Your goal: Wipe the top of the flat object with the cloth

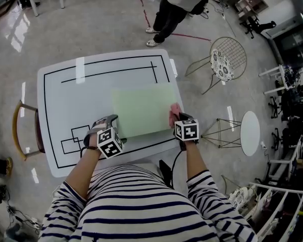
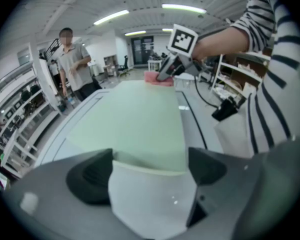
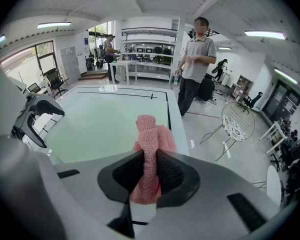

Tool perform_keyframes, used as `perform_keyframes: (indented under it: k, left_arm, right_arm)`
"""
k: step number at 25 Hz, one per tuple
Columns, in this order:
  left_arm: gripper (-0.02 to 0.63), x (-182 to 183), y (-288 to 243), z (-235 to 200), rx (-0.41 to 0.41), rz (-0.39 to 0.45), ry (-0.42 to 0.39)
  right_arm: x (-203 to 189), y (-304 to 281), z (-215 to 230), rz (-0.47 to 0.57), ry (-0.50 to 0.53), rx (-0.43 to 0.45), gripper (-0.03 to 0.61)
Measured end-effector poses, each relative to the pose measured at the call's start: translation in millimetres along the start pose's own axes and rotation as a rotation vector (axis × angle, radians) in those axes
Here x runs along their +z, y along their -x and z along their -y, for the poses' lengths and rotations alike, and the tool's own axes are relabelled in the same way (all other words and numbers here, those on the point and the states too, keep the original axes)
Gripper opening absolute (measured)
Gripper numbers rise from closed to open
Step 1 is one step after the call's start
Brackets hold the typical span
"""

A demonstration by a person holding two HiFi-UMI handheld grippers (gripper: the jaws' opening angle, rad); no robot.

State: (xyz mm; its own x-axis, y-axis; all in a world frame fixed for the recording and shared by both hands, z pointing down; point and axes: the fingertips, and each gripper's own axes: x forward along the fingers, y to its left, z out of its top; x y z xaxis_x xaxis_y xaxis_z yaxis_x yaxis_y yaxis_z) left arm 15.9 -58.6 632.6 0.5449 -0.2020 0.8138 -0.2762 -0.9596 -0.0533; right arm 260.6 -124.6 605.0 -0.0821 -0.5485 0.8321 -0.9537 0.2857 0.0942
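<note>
A pale green flat sheet (image 1: 144,110) lies on the white table (image 1: 65,100) marked with black lines. My right gripper (image 1: 178,116) is at the sheet's right edge, shut on a pink knitted cloth (image 1: 174,110). In the right gripper view the cloth (image 3: 150,134) sticks out from between the jaws of the gripper (image 3: 149,171), above the sheet (image 3: 110,124). At the sheet's near left corner my left gripper (image 1: 107,122) is open. In the left gripper view its jaws (image 2: 150,169) straddle the sheet's (image 2: 135,119) near edge with nothing gripped.
A person (image 1: 177,6) stands beyond the table's far right corner. A wire chair (image 1: 224,59) and a round white side table (image 1: 250,132) stand to the right. A wooden chair (image 1: 22,130) sits at the table's left side.
</note>
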Motion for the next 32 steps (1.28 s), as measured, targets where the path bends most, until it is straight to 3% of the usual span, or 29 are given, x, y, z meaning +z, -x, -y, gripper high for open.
perform_keyframes:
  k: [9, 32]
  left_arm:
    - [0.477, 1.0, -1.1, -1.4, 0.006, -0.002, -0.002]
    - [0.477, -0.1, -3.7, -0.2, 0.011, 0.000, -0.006]
  right_arm:
    - [-9.7, 8.7, -26.9, 0.013, -0.026, 0.023, 0.057]
    - [15.6, 3.3, -198.1, 0.033, 0.166, 0.336, 0.057]
